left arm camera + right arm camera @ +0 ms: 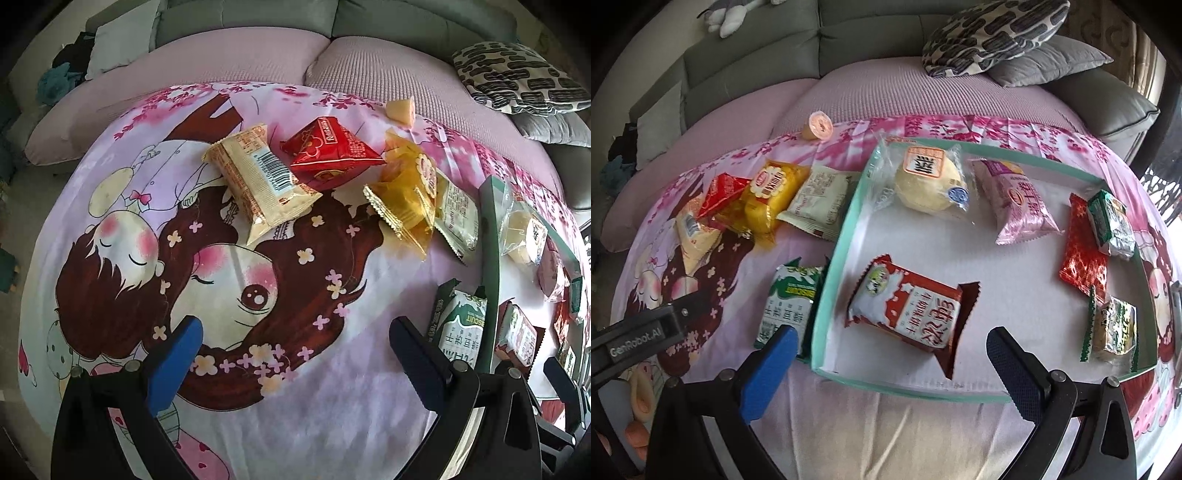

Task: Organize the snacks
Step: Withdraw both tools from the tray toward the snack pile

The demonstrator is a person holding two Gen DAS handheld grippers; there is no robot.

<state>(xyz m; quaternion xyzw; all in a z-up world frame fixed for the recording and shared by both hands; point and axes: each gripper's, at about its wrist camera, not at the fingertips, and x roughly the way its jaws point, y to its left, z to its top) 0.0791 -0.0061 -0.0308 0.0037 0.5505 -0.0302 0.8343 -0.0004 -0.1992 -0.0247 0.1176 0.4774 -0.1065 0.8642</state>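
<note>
A shallow green-rimmed box (833, 273) (491, 258) lies on a cartoon-print cloth and holds several wrapped snacks, among them a red-and-white packet (908, 314), a round bun in clear wrap (931, 181) and a pink packet (1023, 203). Left of the box lie loose snacks: a cream packet (258, 177), a red packet (332, 151), a yellow packet (402, 199), a white packet (456, 218) and a green-and-white biscuit packet (458, 321) (788, 302). My left gripper (295, 354) hovers open above the cloth with nothing in it. My right gripper (894, 365) hangs open over the box's near edge, empty.
A small jelly cup (818, 125) (400, 109) sits at the cloth's far edge. Behind is a pink-covered sofa (240, 62) with a black-and-white patterned cushion (993, 33) and a grey cushion (1052, 62). The left gripper's body (639, 336) shows at the right wrist view's left edge.
</note>
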